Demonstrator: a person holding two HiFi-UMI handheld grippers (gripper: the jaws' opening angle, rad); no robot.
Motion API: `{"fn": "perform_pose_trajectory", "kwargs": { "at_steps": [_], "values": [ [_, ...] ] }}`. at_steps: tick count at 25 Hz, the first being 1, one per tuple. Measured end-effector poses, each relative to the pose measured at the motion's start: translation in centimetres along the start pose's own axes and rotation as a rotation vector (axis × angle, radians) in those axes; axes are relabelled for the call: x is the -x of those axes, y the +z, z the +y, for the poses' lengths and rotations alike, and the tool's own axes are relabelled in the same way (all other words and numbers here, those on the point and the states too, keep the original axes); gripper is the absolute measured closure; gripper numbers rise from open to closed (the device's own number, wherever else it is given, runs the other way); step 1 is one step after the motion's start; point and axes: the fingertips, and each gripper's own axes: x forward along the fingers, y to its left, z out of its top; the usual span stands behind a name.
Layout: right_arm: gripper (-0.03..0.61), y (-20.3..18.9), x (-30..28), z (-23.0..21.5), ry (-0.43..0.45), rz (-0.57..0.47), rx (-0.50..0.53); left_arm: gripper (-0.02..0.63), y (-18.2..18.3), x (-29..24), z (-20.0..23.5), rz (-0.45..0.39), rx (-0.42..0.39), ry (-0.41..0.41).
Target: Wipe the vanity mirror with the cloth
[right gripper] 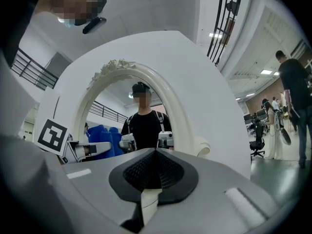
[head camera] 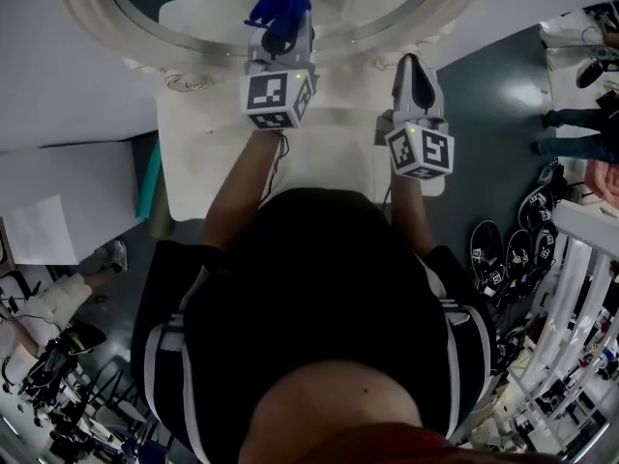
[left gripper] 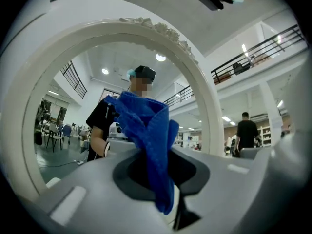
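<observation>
Left gripper view — left gripper [left gripper: 158,174] clamps cloth [left gripper: 146,130].

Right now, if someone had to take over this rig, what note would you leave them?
Left gripper: shut on the blue cloth, held up in front of the lower part of the vanity mirror.
Right gripper: shut, empty, over the white table, farther back from the mirror than the left.
Done: the cloth is gripped and at the mirror. I cannot tell whether it touches the glass.
Left: wipe the glass. No wiped patch can be made out, so treat the whole surface as still to do.
</observation>
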Motion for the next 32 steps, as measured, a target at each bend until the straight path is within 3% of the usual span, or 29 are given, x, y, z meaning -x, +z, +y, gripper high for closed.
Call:
{"fn": "perform_pose_trajectory", "kwargs": {
  "at_steps": [6, 21, 32],
  "values": [
    [0.578, 0.0, 0.5, -0.9, -0.021, 0.002, -0.002, 0.552, -0.6, -1.2, -2.9, 0.014, -0.038, -0.075],
    [0.578, -0.3, 2.0, -5.6, -0.099, 0.01, -0.018, 0.554, -2.2, -5.0, -10.9, 0.058, -0.017, -0.266],
    [0.578, -1.3, 2.7, -6.7, -0.092, 0.032, -0.044, 0.554, -3.3, -7.2, -15.6, 0.094, 0.005, -0.379]
  ]
}}
